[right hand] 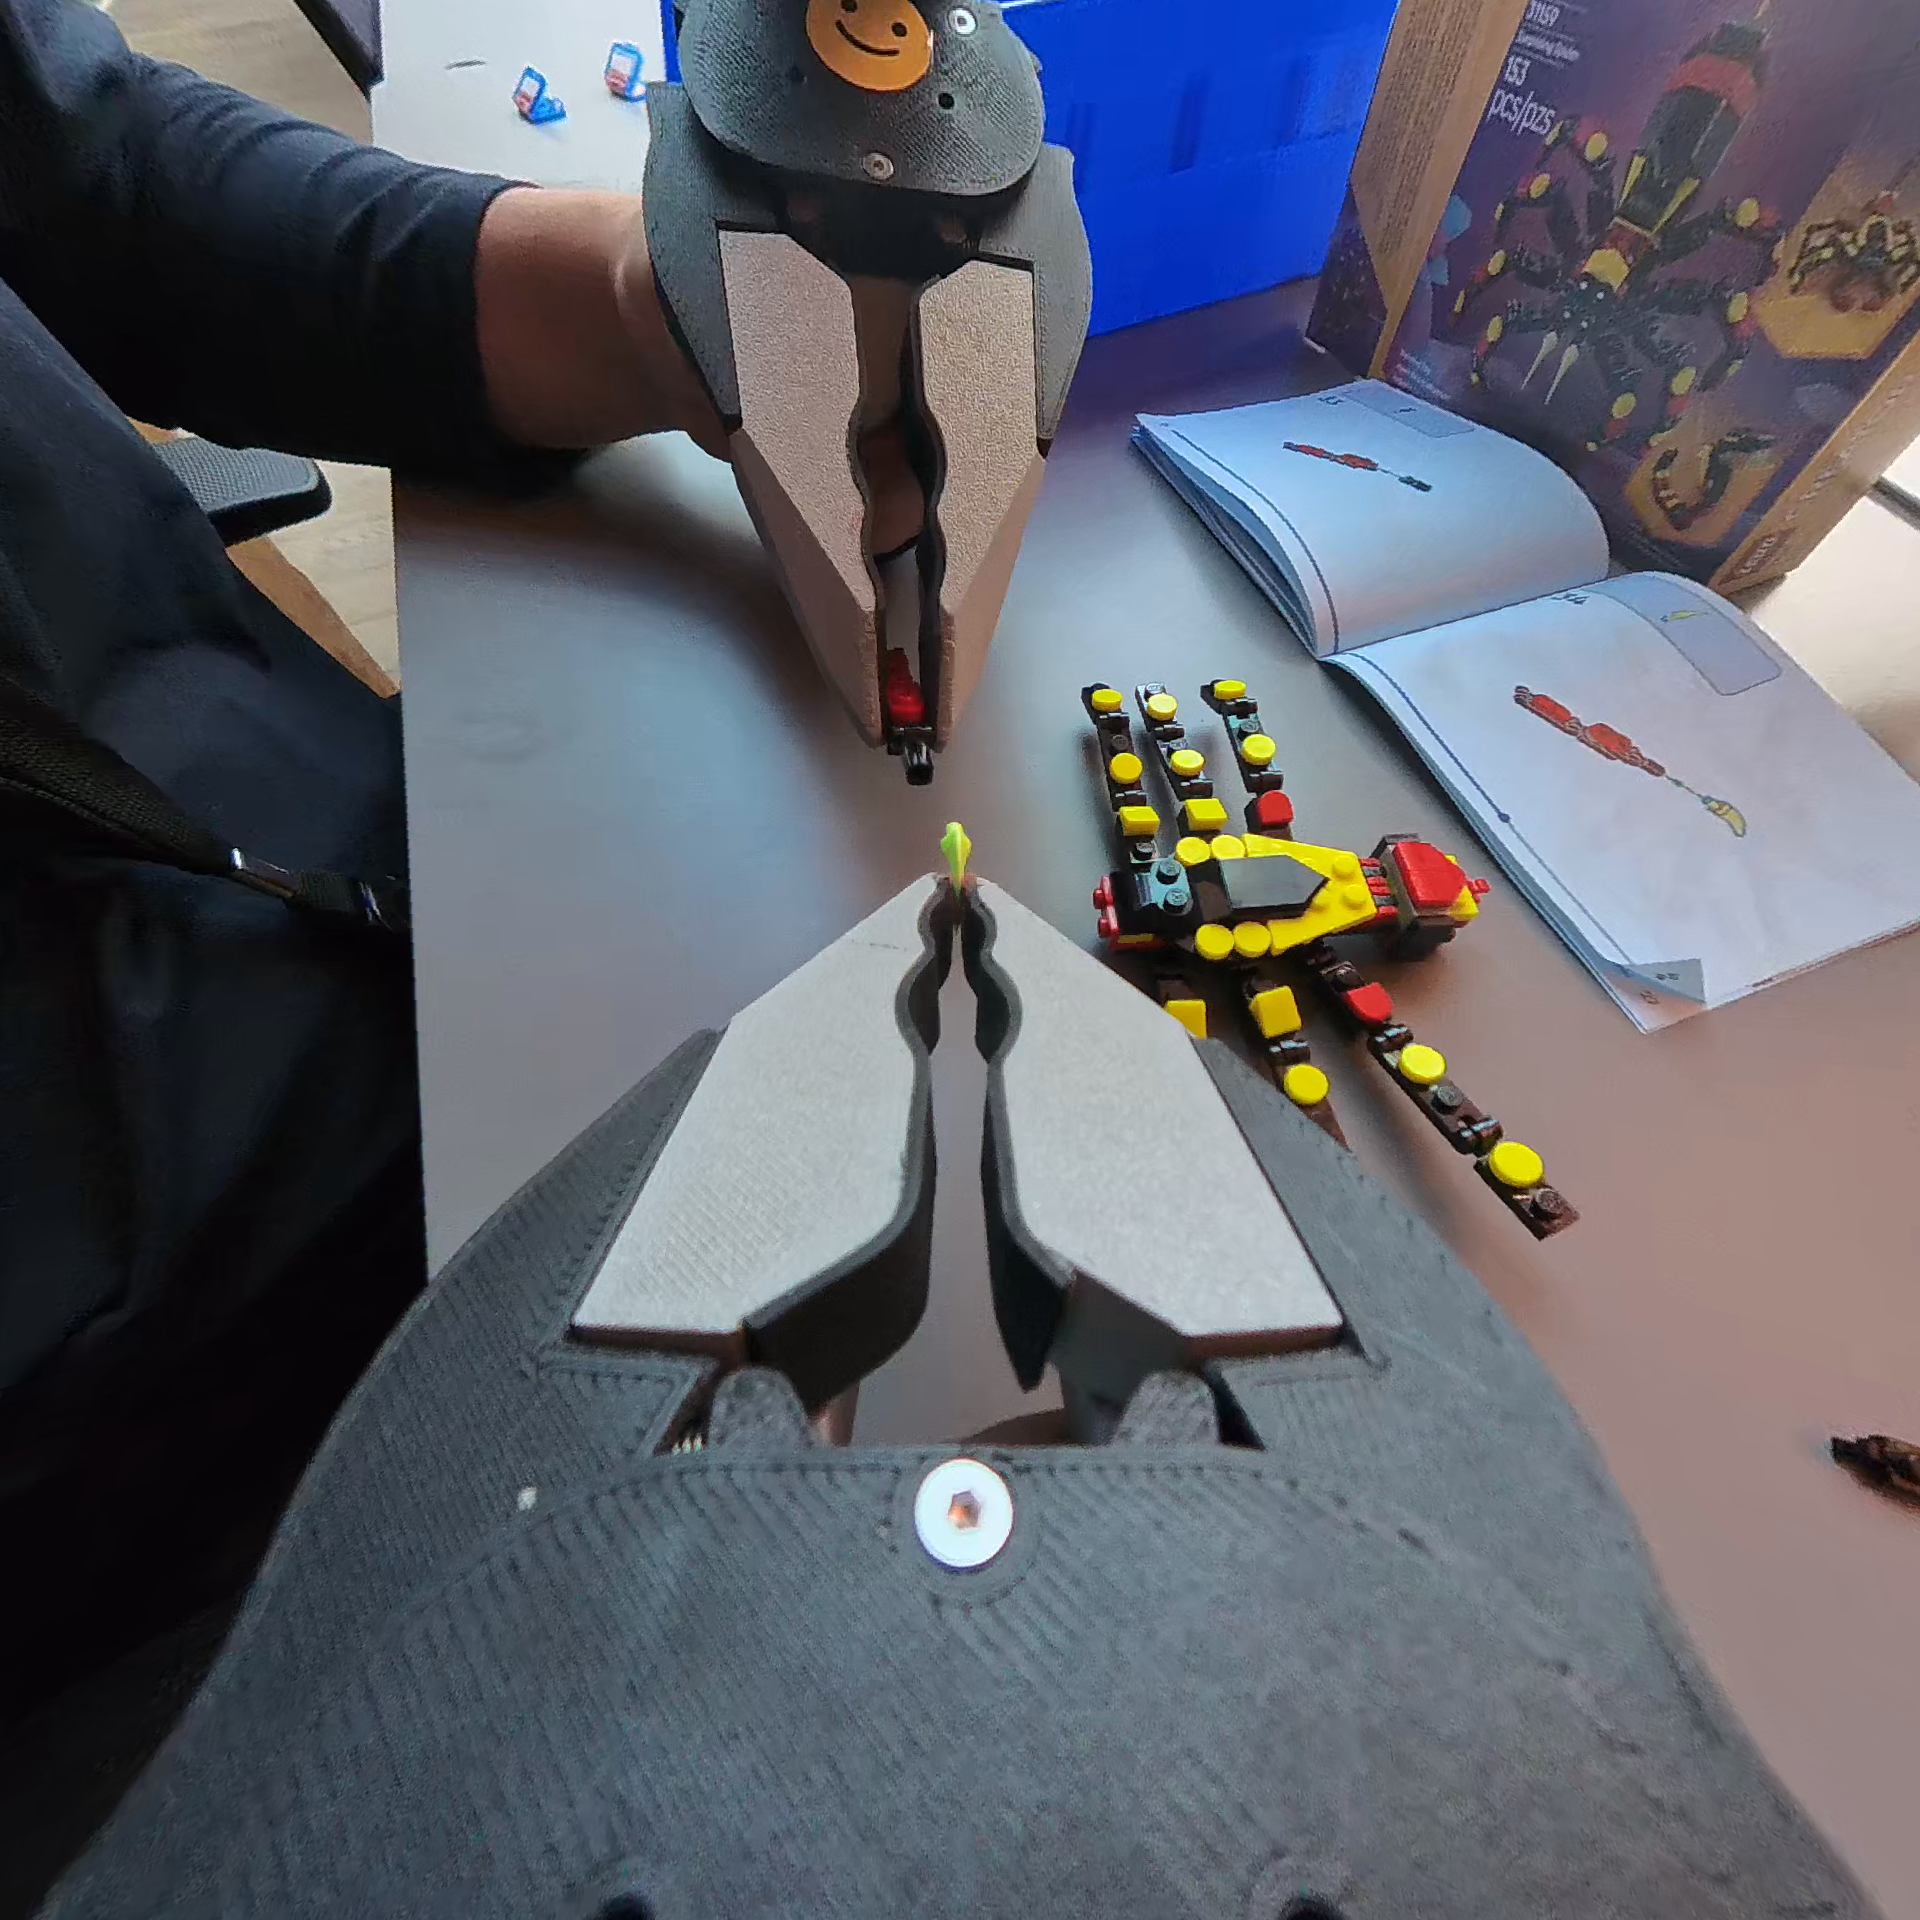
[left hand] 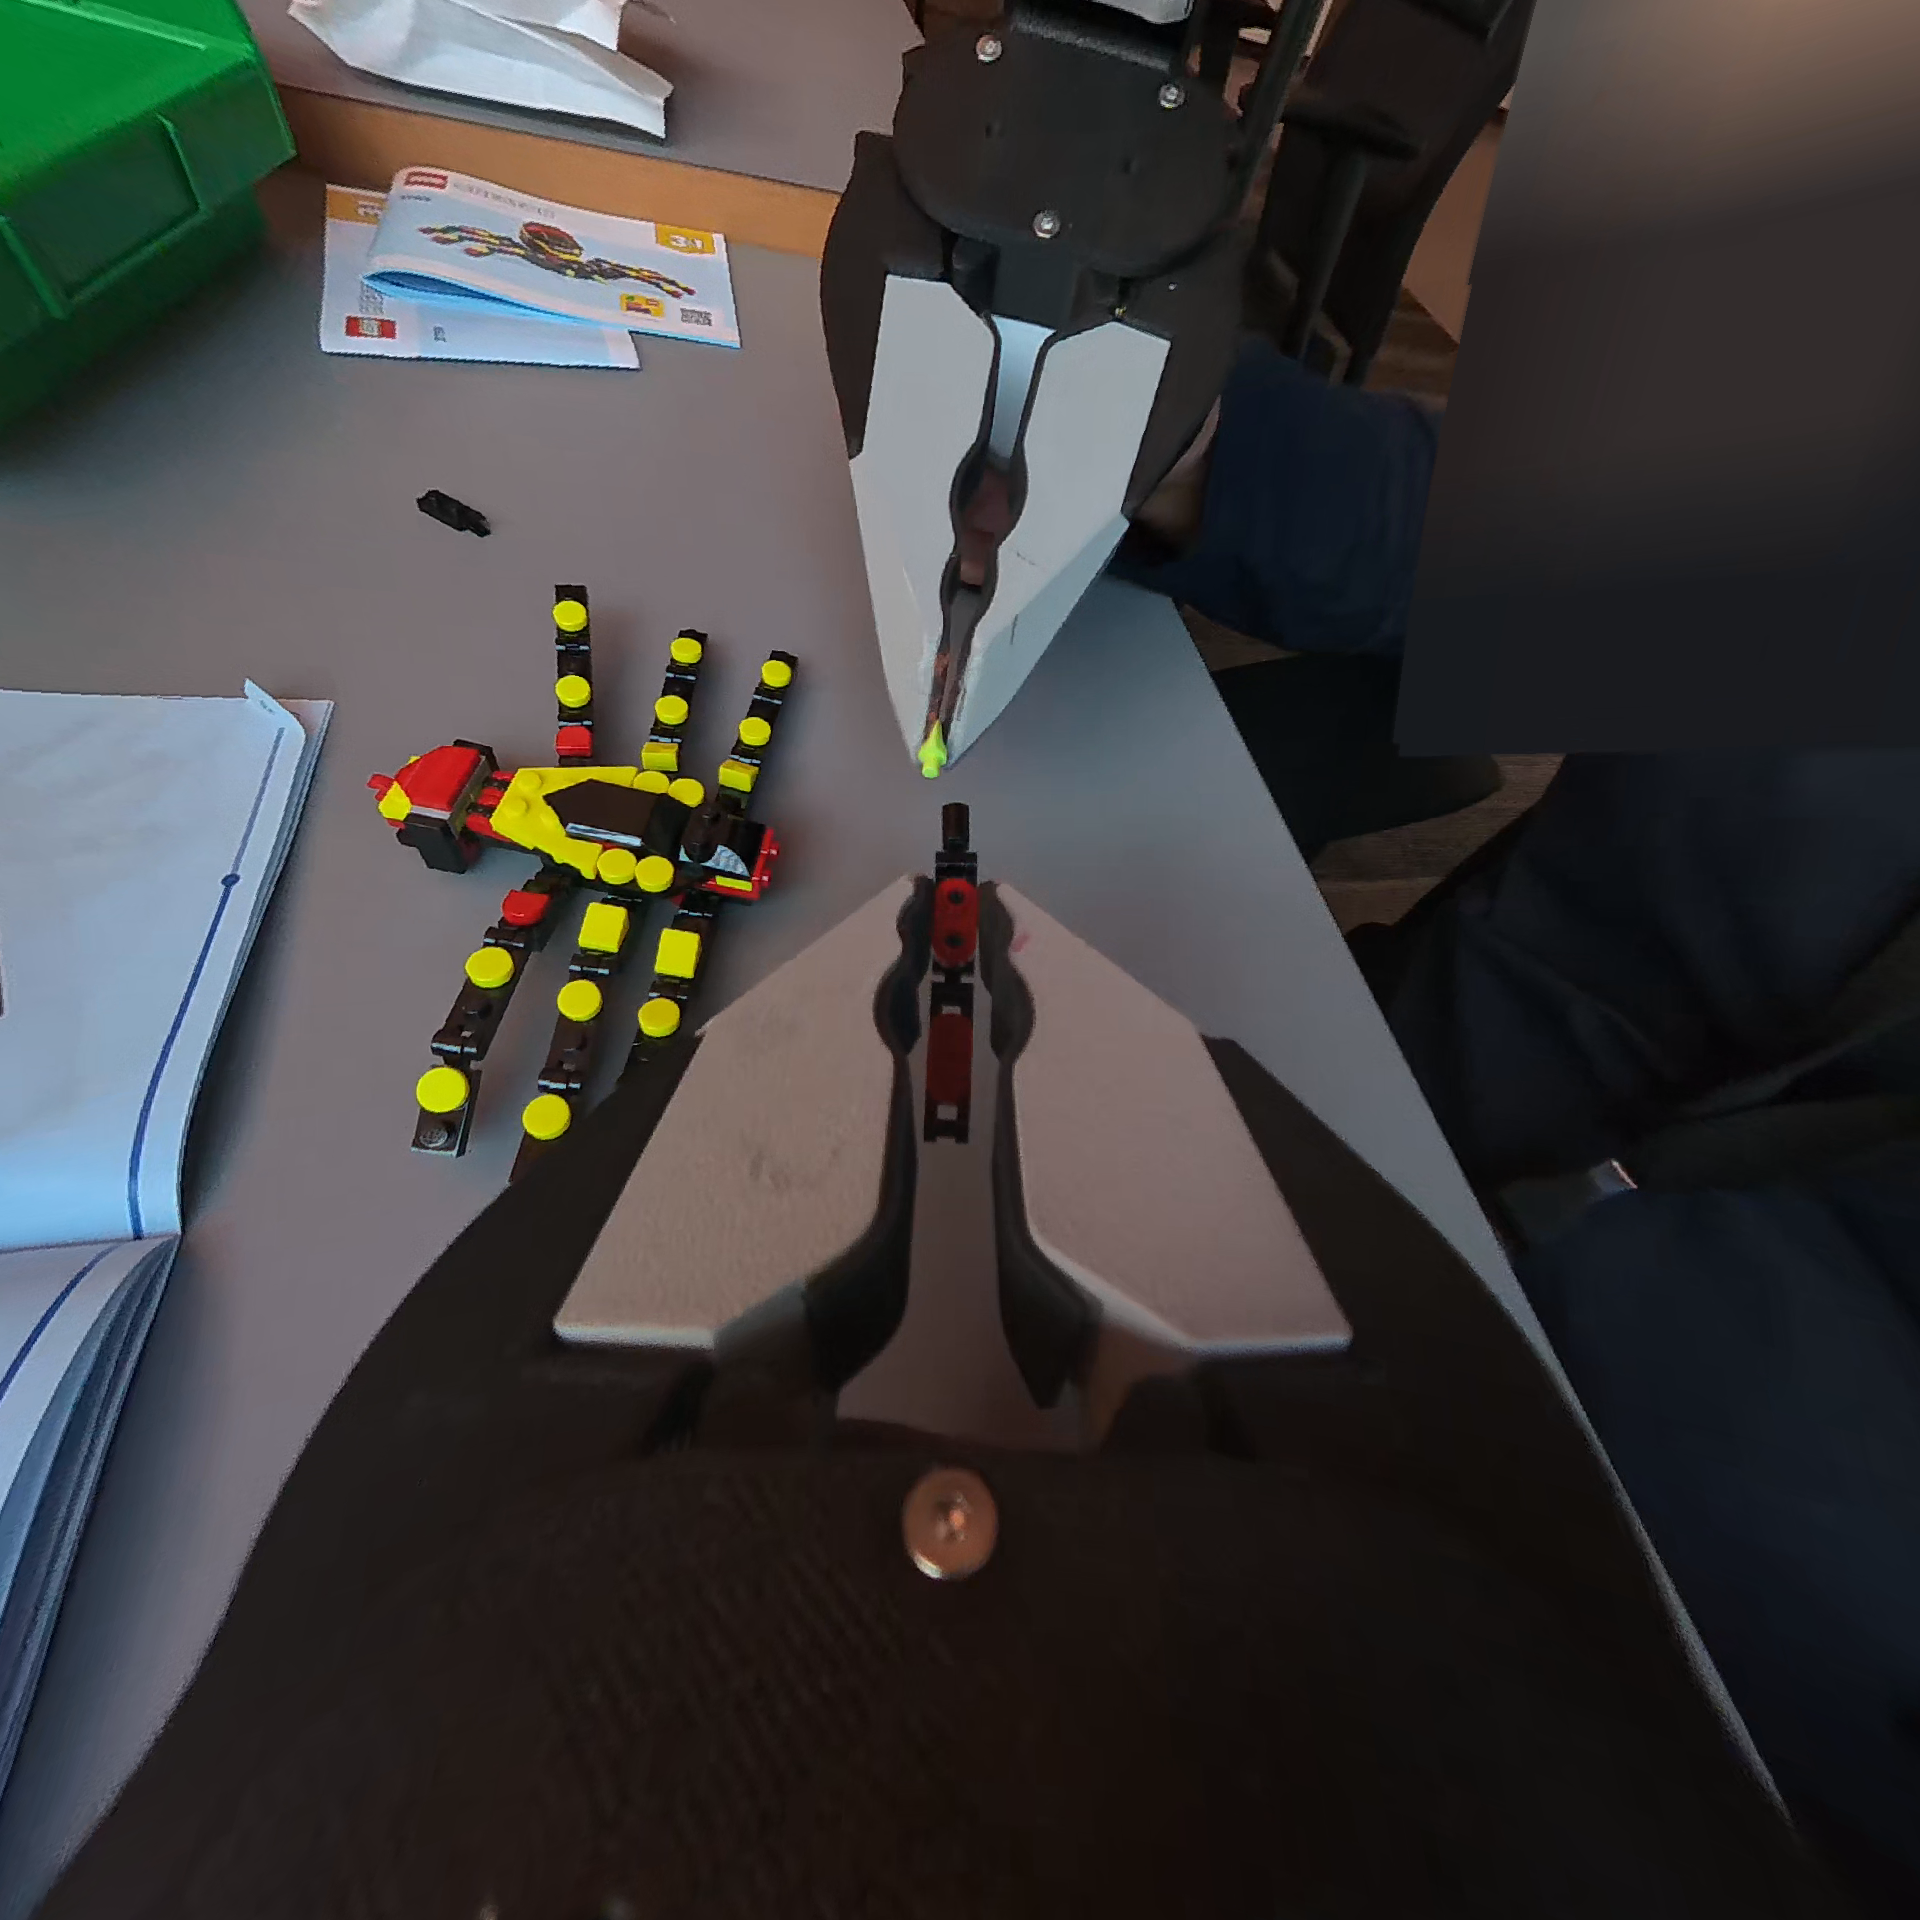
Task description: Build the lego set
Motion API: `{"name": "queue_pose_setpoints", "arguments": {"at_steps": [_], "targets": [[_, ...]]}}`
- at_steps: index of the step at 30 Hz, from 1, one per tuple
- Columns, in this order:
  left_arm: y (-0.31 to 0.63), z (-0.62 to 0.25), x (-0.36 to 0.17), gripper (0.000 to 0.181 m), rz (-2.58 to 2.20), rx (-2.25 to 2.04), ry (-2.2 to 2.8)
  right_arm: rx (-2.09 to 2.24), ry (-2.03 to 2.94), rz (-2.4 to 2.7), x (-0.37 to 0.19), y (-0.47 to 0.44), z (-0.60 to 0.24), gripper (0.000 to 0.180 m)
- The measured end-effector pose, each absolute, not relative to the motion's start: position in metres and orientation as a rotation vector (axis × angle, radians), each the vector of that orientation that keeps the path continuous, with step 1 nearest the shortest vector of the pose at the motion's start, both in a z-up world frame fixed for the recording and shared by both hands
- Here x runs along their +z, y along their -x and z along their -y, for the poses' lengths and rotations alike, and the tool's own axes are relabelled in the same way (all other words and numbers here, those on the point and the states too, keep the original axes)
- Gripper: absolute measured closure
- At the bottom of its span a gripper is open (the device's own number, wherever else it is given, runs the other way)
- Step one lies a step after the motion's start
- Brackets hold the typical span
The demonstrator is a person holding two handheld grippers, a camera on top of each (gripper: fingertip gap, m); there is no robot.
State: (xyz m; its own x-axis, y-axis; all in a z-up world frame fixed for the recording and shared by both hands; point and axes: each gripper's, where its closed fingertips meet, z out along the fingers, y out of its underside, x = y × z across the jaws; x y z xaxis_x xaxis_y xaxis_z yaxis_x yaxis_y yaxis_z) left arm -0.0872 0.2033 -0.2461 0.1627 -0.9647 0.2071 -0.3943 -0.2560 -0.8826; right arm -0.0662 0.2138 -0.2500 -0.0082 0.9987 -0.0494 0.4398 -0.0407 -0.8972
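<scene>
My left gripper (left hand: pixel 951 894) is shut on a red and black leg piece (left hand: pixel 953 914), whose black tip sticks out past the fingers. My right gripper (right hand: pixel 956 891) is shut on a small lime-green claw piece (right hand: pixel 954 850). The two grippers face each other tip to tip above the grey table, a small gap apart. The right gripper shows in the left wrist view (left hand: pixel 940 727), with the claw (left hand: pixel 932 750) at its tip. The left gripper shows in the right wrist view (right hand: pixel 912 727), holding the leg piece (right hand: pixel 902 691). The partly built yellow, red and black spider (left hand: pixel 582 831) lies on the table beside them; it also shows in the right wrist view (right hand: pixel 1278 894).
An open instruction booklet (right hand: pixel 1507 644) lies by the spider, the set's box (right hand: pixel 1662 239) behind it. A second booklet (left hand: pixel 540 270), a green bin (left hand: pixel 104 177), a blue bin (right hand: pixel 1195 135) and a loose black piece (left hand: pixel 453 511) are around. The table edge (left hand: pixel 1299 831) is close. The tips of both grippers are at nearly the same place.
</scene>
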Motion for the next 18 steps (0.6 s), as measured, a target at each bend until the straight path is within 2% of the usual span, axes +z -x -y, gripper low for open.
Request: {"name": "queue_pose_setpoints", "arguments": {"at_steps": [18], "targets": [[0.107, -0.22, -0.25, 0.175, -1.167, -1.007, 1.855, 1.066, 1.578, 1.477, -0.245, 0.075, -0.237, 0.18]]}}
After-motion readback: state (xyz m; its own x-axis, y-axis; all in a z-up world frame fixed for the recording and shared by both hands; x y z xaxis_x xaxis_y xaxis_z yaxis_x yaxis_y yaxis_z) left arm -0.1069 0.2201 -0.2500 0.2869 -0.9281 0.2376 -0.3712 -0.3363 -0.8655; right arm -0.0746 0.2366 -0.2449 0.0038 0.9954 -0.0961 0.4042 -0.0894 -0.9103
